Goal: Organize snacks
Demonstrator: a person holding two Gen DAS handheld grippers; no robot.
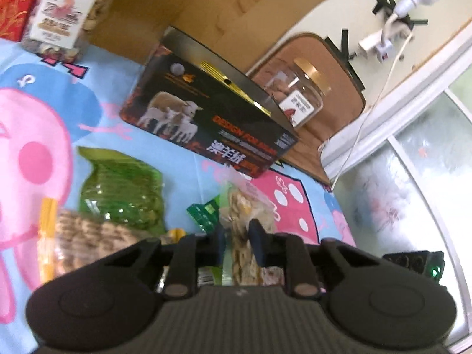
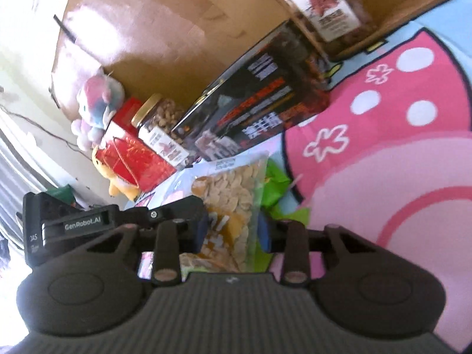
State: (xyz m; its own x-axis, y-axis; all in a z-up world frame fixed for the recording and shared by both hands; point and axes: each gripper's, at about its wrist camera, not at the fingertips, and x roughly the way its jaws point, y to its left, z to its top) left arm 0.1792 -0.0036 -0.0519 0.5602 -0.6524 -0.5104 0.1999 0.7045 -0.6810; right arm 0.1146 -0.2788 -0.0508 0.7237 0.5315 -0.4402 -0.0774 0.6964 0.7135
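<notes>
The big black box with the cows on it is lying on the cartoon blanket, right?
Almost. The animals on the big black box are sheep, not cows; the left wrist view shows them white and woolly. The box does lie on the cartoon blanket.

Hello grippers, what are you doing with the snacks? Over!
Left gripper shut on clear snack bag. Right gripper around chip bag, grip unclear. Black box ahead.
</notes>
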